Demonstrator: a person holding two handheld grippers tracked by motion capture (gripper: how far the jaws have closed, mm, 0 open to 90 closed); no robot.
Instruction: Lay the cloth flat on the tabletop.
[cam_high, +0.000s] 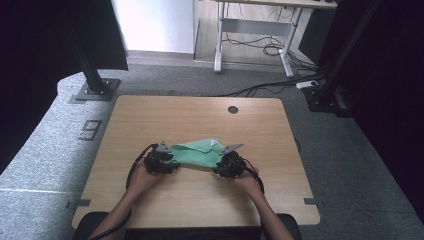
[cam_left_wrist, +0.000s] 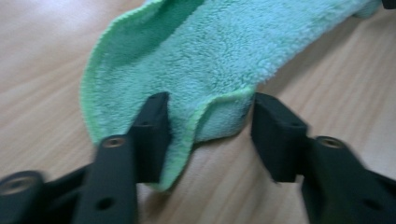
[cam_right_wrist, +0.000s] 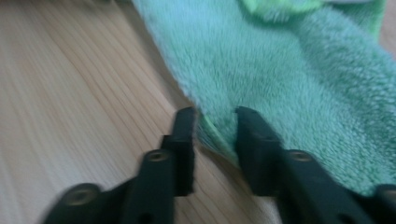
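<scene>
Grey carpet (cam_high: 45, 145) is seen around a light wooden table (cam_high: 165, 115) with a round cable hole (cam_high: 233, 109) near its far edge; behind it, a white desk frame (cam_high: 255, 37) stands over loose black cables (cam_high: 260, 47). On the near half of the table a green terry cloth with a stitched hem (cam_high: 196, 152) is spread, crumpled, between the two grippers.

Its left end is met by the left gripper (cam_high: 161, 161), which is held in the person's left hand (cam_high: 141, 176). In the left gripper view the jaws are set wide apart: a folded corner of the cloth (cam_left_wrist: 210, 84) lies in the gap and is brushed by one jaw, while the other jaw stands clear of it.

The right end is met by the right gripper (cam_high: 230, 164), held in the right hand (cam_high: 246, 178). In the right gripper view the jaws are drawn fairly close, with the hemmed edge of the cloth (cam_right_wrist: 299, 88) running between them; whether it is actually pinched cannot be told, since that picture is blurred and a narrow gap seems to remain.
</scene>
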